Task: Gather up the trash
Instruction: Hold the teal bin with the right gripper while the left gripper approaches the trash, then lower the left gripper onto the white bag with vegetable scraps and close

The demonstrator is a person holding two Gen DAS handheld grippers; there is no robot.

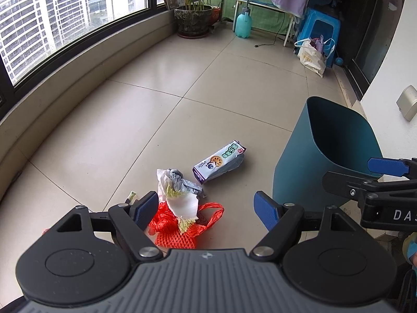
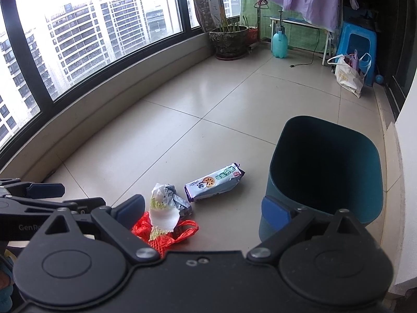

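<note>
Trash lies on the tiled floor: an orange net bag, a crumpled white and grey wad with a vegetable piece on top of it, and a purple-white biscuit wrapper beyond. A teal bin stands open to the right. My left gripper is open and empty, just above the net bag. My right gripper is open and empty, between the trash and the bin. The right gripper also shows in the left wrist view.
A curved window wall runs along the left. At the far end stand a plant pot, a teal sprayer bottle, a blue stool and a white bag. A white wall is behind the bin.
</note>
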